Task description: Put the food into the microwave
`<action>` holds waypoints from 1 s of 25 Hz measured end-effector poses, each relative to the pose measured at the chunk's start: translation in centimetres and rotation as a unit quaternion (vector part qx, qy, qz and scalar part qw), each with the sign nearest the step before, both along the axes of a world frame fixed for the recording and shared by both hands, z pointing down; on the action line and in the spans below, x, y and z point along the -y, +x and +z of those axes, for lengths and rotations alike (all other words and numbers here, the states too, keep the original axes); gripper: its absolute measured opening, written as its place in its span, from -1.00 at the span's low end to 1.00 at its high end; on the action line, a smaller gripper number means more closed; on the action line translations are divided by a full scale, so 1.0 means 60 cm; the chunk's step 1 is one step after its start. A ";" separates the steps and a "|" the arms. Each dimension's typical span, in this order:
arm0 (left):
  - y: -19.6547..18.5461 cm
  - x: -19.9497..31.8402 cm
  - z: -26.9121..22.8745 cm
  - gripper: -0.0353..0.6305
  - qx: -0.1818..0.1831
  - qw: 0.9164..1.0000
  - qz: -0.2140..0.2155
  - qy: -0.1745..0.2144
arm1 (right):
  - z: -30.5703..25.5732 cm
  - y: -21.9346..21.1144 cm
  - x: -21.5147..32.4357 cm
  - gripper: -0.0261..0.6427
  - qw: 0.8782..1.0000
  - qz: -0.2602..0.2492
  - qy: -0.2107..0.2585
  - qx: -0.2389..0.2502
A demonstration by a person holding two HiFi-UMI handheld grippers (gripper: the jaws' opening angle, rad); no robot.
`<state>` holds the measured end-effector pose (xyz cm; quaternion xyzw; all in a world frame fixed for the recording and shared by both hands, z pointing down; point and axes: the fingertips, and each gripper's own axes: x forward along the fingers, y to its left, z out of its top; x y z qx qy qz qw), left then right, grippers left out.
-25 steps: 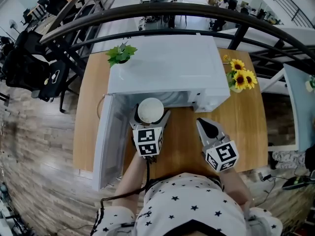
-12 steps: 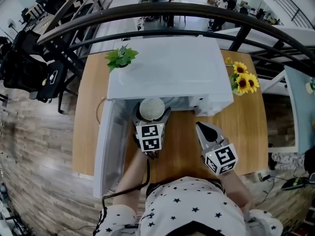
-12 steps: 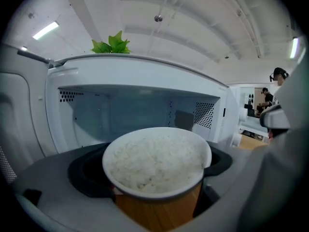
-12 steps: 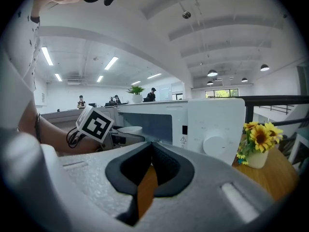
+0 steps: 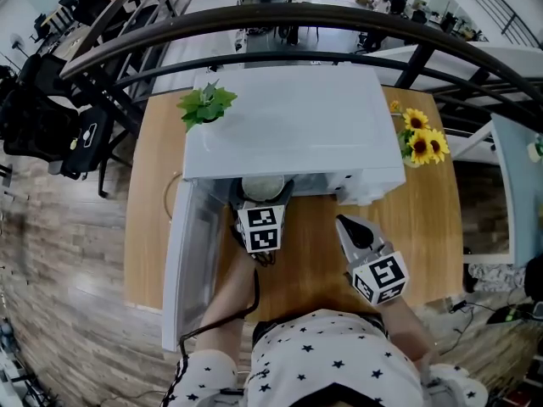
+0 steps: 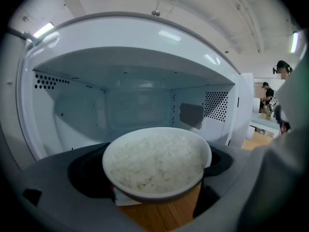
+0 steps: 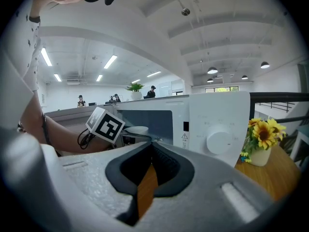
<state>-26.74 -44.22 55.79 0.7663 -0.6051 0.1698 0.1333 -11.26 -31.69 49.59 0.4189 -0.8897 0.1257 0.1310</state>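
A white bowl of rice sits between the jaws of my left gripper, which is shut on it. The bowl is at the mouth of the white microwave, whose empty cavity fills the left gripper view. From the head view the bowl is half hidden under the microwave's front edge, with the left gripper just behind it. The microwave door hangs open to the left. My right gripper hovers over the table before the control panel, shut and holding nothing.
A small potted plant stands on the microwave's back left corner. A vase of sunflowers is on the wooden table to the right of the microwave. A black railing runs behind the table.
My left gripper has carried the bowl forward, from in front of the microwave to its opening, where the top edge now covers part of it. The right gripper has barely moved.
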 end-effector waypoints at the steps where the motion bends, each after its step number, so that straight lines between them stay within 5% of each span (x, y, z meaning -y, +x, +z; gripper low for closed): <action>1: 0.001 0.004 0.002 0.72 0.001 1.000 0.000 -0.001 | 0.001 0.000 0.001 -0.90 1.000 0.000 -0.001 0.000; 25: 0.022 0.078 0.056 0.72 0.050 0.998 0.017 -0.034 | 0.022 0.012 0.015 -0.91 1.000 0.013 -0.016 -0.008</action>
